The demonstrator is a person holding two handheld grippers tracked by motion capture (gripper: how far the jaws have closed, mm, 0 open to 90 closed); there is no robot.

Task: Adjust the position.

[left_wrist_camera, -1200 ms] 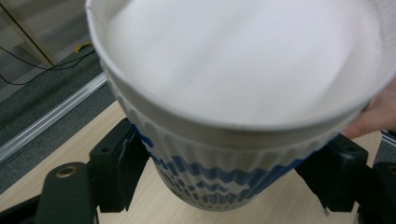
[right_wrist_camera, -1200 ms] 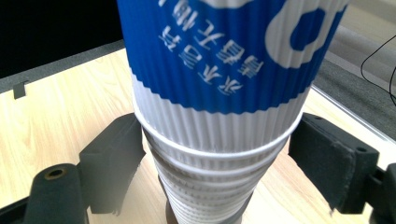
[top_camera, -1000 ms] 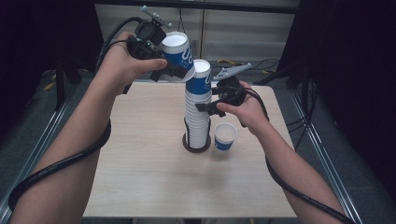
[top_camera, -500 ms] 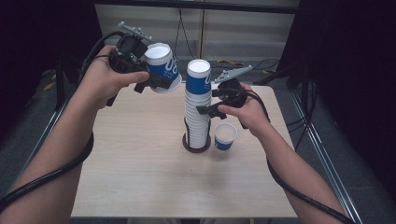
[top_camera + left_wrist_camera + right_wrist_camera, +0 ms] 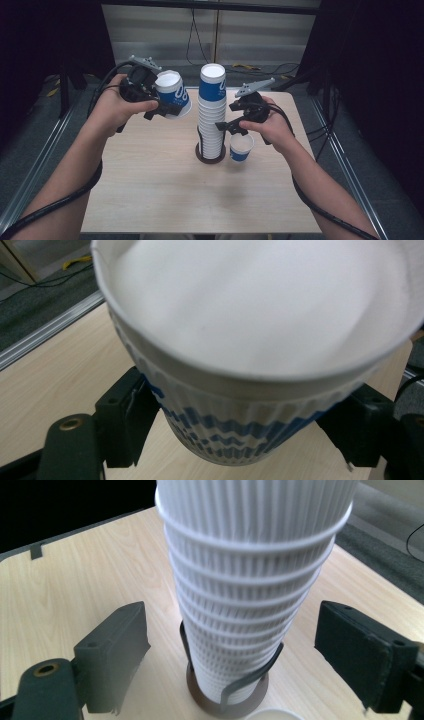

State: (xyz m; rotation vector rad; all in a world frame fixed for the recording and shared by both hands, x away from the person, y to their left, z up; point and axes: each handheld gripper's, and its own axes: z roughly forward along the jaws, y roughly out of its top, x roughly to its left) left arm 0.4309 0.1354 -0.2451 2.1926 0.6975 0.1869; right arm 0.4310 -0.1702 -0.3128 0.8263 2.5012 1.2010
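We find the left gripper (image 5: 167,107) closed on 1 blue-and-white ribbed paper cup (image 5: 174,93), held in the air at about 10 o'clock from the tall stack of white ribbed paper cups (image 5: 211,117), well apart from it and above the light wooden table (image 5: 150,195). In the left gripper view the black jaws press the cup's (image 5: 235,435) lower wall from both sides, and the cup leans.

The right gripper (image 5: 231,125) stands at 3 o'clock of the stack. Its jaws have just been opening; in the right gripper view they stand wide on either side of the stack (image 5: 250,595) without touching it. The stack sits in a dark round holder (image 5: 210,155) with thin upright wires. A second small blue-and-white paper cup (image 5: 241,147) stands on the table just beside the holder, at about 4 o'clock.

Risks, in our judgement:
1. The stack is now unsupported and tall; a brush from either gripper could tip it out of the wires.
2. The grip sits low on a tapered, thin wall: too much squeeze would crush it, too little would let the tilted cup slip.
3. The right forearm hangs close over the standing cup and could knock it over on withdrawal.
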